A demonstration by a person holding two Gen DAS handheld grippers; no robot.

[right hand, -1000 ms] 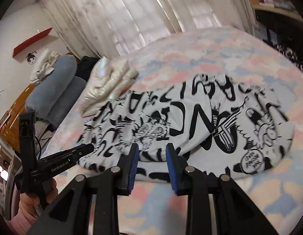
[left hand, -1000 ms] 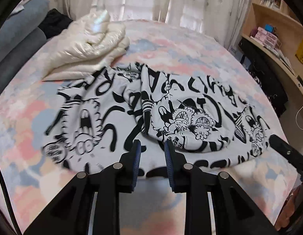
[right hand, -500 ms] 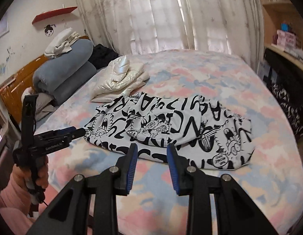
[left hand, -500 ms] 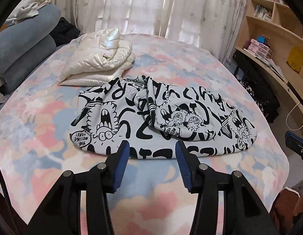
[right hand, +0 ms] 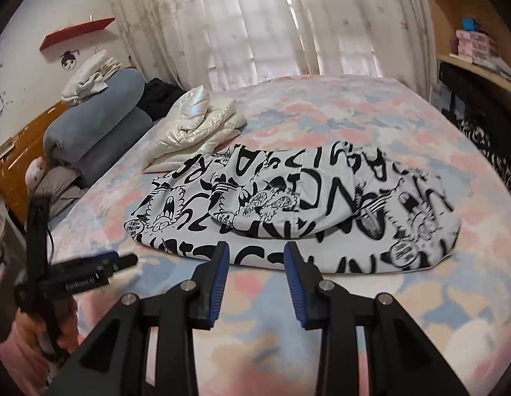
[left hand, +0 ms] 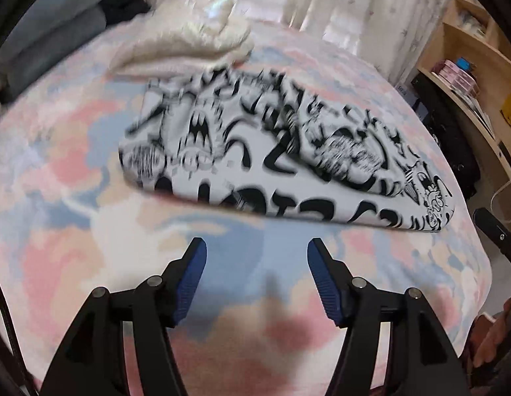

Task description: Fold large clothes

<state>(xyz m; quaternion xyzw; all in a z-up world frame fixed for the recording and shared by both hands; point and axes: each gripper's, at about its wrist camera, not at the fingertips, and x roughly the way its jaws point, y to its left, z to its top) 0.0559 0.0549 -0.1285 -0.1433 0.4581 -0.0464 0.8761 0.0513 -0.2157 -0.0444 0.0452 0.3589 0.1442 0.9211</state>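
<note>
Bed [right hand: 420,313] with pastel sheet. Left gripper [left hand: 257,260] fingers opening, empty; right gripper [right hand: 256,259] fingers opening slightly, empty. Printed garment [right hand: 288,204] folded mid-frame, cream jacket [right hand: 196,125] touching behind. Risk: a one-layer grab undoes the fold.

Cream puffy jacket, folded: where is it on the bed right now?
In the right wrist view the cream puffy jacket lies left of centre, just behind the black-and-white printed garment, touching its far left edge, beside the grey-blue rolled bedding.

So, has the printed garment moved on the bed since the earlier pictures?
No. The printed garment still lies beside the cream jacket, as before; only the cameras backed away.
</note>
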